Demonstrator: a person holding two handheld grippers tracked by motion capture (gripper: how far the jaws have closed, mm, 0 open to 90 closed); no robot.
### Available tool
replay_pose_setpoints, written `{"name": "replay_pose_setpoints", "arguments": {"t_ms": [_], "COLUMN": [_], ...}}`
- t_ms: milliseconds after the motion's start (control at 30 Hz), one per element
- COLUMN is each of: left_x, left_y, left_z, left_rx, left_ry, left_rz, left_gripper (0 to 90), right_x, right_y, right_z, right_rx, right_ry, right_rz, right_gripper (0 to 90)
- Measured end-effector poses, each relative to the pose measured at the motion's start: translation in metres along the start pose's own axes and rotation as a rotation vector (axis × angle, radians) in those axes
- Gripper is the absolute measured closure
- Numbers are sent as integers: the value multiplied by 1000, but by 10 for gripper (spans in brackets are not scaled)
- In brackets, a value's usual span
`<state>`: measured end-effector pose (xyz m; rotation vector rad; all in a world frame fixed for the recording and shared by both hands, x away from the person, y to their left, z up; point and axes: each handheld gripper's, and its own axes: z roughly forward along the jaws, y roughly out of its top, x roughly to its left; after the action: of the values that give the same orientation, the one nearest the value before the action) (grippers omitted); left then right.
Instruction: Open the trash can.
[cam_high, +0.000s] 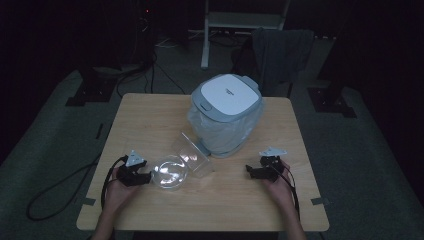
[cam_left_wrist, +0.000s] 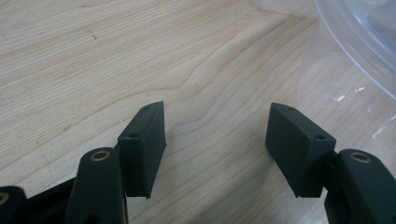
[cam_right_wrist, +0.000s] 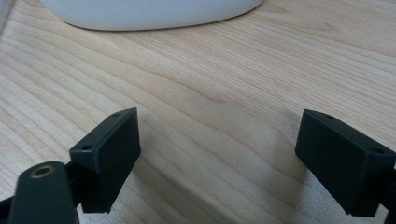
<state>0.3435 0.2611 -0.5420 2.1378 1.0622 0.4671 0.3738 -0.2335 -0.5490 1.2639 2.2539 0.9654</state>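
A white and grey lidded bin (cam_high: 227, 107) lined with a clear plastic bag stands at the back middle of the wooden table (cam_high: 145, 115). In front of it lie a clear plastic cup (cam_high: 194, 152) on its side and a clear round bowl (cam_high: 170, 173). My left gripper (cam_high: 145, 177) rests low on the table just left of the bowl, open and holding nothing; the bowl's rim (cam_left_wrist: 359, 42) shows at the upper right of the left gripper view (cam_left_wrist: 217, 140). My right gripper (cam_high: 250, 171) sits at the front right, open and holding nothing (cam_right_wrist: 217, 158), with the bin's white base (cam_right_wrist: 149, 11) ahead of it.
Beyond the table's far edge the dark floor holds cables (cam_high: 150, 65), a white stand (cam_high: 240, 20) and a chair with grey cloth (cam_high: 280, 50). Bare wood lies along the front edge between my two hands.
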Motion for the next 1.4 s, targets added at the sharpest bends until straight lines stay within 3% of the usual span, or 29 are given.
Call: {"name": "replay_pose_setpoints", "arguments": {"t_ms": [467, 967, 1400], "left_x": [0, 3, 4], "left_y": [1, 12, 27], "left_z": [-1, -13, -21], "left_rx": [10, -43, -65], "left_ry": [-12, -30, -25], "left_rz": [-6, -40, -22], "left_gripper": [397, 399, 420], "right_x": [0, 1, 1], "right_y": [0, 0, 0], "right_z": [0, 0, 0], "right_rx": [-1, -1, -1], "right_ry": [-2, -4, -4], "right_rz": [2, 5, 6], "right_gripper": [131, 131, 131]}}
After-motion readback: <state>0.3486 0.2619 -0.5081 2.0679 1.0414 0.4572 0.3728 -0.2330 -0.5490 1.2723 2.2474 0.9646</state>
